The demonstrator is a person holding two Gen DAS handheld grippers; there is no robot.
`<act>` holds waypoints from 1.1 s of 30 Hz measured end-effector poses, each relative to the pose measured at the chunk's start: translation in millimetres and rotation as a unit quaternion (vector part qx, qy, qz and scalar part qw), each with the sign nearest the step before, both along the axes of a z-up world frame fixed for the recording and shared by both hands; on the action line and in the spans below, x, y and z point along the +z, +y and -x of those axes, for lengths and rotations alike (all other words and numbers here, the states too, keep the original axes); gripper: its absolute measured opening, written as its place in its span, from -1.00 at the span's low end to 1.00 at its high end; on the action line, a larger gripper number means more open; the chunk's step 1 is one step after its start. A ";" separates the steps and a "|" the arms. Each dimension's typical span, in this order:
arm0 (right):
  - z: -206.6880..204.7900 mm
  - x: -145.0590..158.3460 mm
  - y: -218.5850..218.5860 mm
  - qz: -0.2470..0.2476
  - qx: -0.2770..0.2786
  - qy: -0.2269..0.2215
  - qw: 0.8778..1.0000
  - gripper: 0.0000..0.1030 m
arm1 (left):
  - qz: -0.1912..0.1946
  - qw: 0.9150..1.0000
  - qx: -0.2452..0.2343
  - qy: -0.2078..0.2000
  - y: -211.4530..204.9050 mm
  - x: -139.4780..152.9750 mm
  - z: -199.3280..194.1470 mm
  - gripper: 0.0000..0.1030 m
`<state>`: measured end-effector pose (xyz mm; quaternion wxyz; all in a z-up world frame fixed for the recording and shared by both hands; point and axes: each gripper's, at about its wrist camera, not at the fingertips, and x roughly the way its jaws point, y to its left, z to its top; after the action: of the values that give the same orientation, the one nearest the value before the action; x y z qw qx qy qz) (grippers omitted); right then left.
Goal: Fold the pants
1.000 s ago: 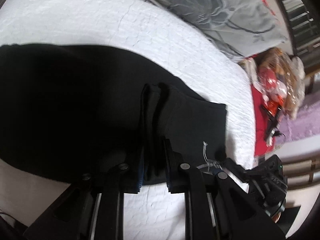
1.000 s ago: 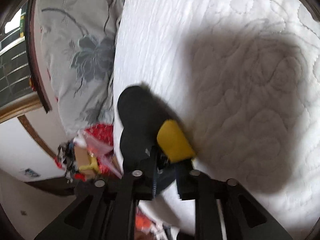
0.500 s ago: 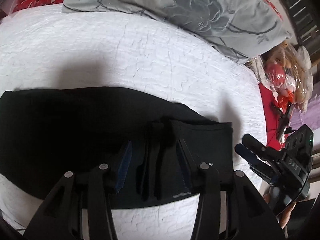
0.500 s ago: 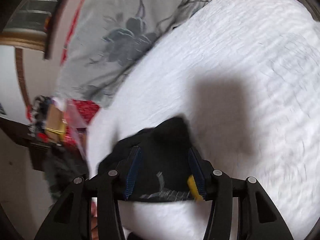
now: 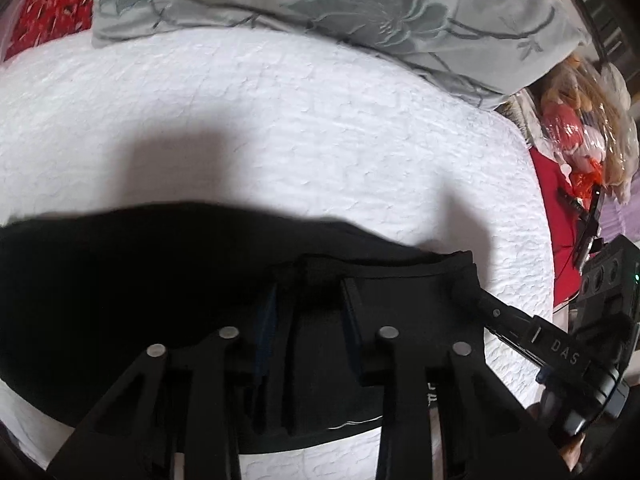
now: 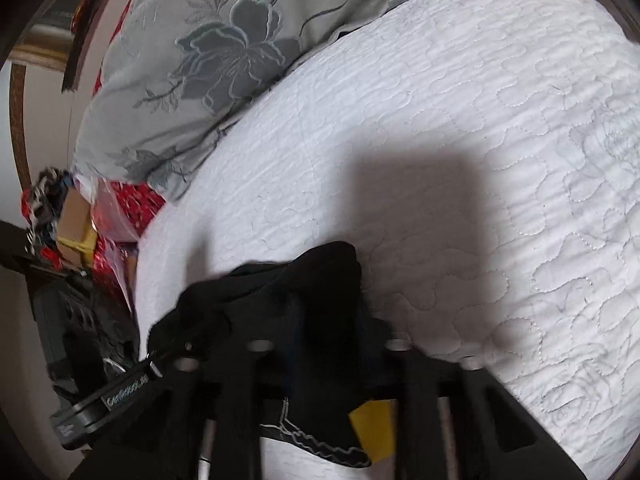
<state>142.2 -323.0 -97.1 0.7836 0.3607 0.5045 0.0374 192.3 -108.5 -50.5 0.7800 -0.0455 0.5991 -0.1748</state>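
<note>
Black pants (image 5: 120,288) lie flat on the white quilted bed (image 5: 280,128), stretching to the left edge of the left wrist view. My left gripper (image 5: 308,296) is open, its fingers lying over a raised pleat near the pants' right end. The right gripper (image 5: 516,332) shows at the right, its tip touching the pants' right corner. In the right wrist view my right gripper (image 6: 328,320) is open over a bunched corner of the pants (image 6: 320,276) with a yellow tag (image 6: 372,428) and stitched hem.
A grey floral pillow (image 5: 360,12) lies at the head of the bed, also in the right wrist view (image 6: 208,60). Red bedding and plastic-wrapped clutter (image 5: 576,128) sit past the bed's right edge. A box and clutter (image 6: 68,224) lie off the bed's corner.
Both grippers have let go of the pants and opened. The pants now lie flat on the bed, and both grippers have drawn back over the near edge.
</note>
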 end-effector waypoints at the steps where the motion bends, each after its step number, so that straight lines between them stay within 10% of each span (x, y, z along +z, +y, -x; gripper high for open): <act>1: 2.2 2.9 -1.6 -0.001 -0.007 -0.007 1.000 -0.72 | 0.000 1.000 -0.005 -0.010 -3.4 2.7 0.1 -0.56; 7: 11.2 -11.7 -6.9 0.016 -0.026 -0.007 1.000 -0.69 | -0.062 0.996 -0.039 -0.050 -19.2 -4.8 4.2 -0.55; 18: 55.6 -2.7 -12.8 -0.041 0.031 -0.008 0.999 -0.31 | 0.009 1.000 -0.020 0.000 31.7 -7.1 47.2 -0.55; 23: 67.4 -9.0 3.5 0.061 0.071 -0.006 0.996 -0.64 | -0.034 0.998 -0.032 -0.049 20.7 -17.3 58.3 -0.48; 33: 80.8 54.4 27.9 0.128 0.079 -0.058 0.987 -0.51 | 0.021 1.000 0.013 -0.018 114.6 19.5 50.8 -0.48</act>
<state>61.4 -295.0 -42.7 0.8460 0.2138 0.4854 0.0554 141.5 6.2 -31.0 0.7920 -0.0665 0.5801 -0.1783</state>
